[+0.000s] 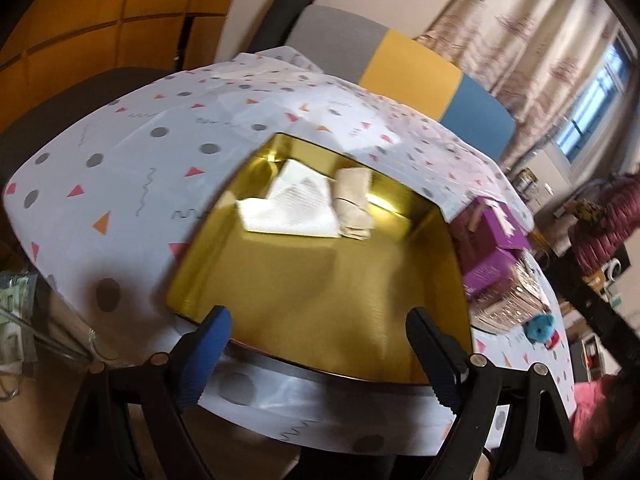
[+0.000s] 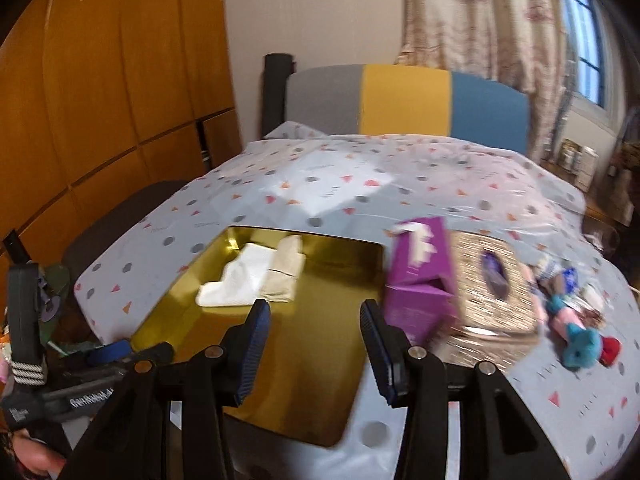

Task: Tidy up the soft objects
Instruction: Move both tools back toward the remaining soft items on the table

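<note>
Patterned cloth (image 2: 360,188), white with grey dots and red triangles, covers the table, and behind it stand a chair back (image 2: 404,100) in grey, yellow and blue, an orange wooden wall on the left and a curtained window on the right.

One gold tray (image 2: 320,344) lies on the near left part of the cloth. In it rest two soft pieces, touching side by side at the far end: one white folded cloth (image 2: 236,280) on the left and one beige folded cloth (image 2: 286,276) on its right. The near half of the tray is bare gold.

Just right of the tray stands one purple box (image 2: 420,276), with one glittery tissue box (image 2: 496,296) against its right side. Farther right lies a small heap of plush toys (image 2: 576,320), among them a teal one and a red one; their exact count is blurred.

The left gripper (image 1: 320,344) hovers over the tray's near edge, its fingers wide apart with nothing between them. The right gripper (image 2: 316,344) also hangs over the tray, its fingers partly apart and empty. In the right wrist view the left gripper's body shows low at the left, beside the tray's near left corner.

The purple box crowds the tray's right edge; the far and left sides of the tray border open cloth.
</note>
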Demonstrator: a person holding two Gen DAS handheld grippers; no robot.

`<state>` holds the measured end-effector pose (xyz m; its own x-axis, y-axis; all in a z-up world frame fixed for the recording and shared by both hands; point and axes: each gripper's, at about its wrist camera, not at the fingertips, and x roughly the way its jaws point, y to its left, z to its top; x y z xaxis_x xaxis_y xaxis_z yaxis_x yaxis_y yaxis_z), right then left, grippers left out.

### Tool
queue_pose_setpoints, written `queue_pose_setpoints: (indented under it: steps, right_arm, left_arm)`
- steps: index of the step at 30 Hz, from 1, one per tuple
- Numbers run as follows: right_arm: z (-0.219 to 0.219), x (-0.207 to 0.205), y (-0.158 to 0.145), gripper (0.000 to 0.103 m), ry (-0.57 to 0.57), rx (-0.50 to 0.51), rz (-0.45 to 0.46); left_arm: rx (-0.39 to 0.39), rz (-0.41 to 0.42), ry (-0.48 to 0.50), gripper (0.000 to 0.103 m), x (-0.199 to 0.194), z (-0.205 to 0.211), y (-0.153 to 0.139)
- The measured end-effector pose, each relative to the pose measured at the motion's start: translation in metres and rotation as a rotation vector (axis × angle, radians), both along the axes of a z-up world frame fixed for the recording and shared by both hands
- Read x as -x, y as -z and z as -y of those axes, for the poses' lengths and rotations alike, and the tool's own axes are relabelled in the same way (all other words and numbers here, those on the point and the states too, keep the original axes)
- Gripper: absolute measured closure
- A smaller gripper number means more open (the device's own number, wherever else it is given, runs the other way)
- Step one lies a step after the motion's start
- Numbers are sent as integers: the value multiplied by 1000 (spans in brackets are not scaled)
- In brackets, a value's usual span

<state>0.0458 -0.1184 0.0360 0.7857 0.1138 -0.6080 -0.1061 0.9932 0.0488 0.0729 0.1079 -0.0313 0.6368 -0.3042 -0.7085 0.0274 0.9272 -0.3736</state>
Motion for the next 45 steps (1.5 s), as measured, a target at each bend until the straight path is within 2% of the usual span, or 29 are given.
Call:
queue_pose_setpoints:
  steps: [8, 15, 21, 33, 37, 40, 42, 45]
  right_arm:
    - [55, 38, 12, 56, 115, -42, -18]
    - [114, 70, 24, 56, 274, -90, -6]
    - [167, 88, 47, 56, 401, -94, -59]
    - [257, 106, 117, 56, 585, -164, -190]
    - [288, 106, 125, 56, 630, -200, -200]
    - [311, 101, 123, 56, 663, -182, -190]
    - [332, 91, 118, 51, 677, -161, -184]
    - [364, 76, 112, 34, 710, -147, -176]
  left_arm:
    - [-16, 32, 91, 13, 16, 36, -11]
    - [-26, 40, 157, 13, 24, 64, -15]
    - [-47, 44, 245, 11, 33, 100, -16]
    - [-102, 43, 400, 6, 49, 162, -14]
    - [-111, 32, 433, 6, 50, 180, -12]
    - [-128, 33, 466, 6, 52, 197, -10]
    - [-133, 30, 487, 6, 53, 207, -9]
    - [-138, 18, 507, 6, 53, 220, -6]
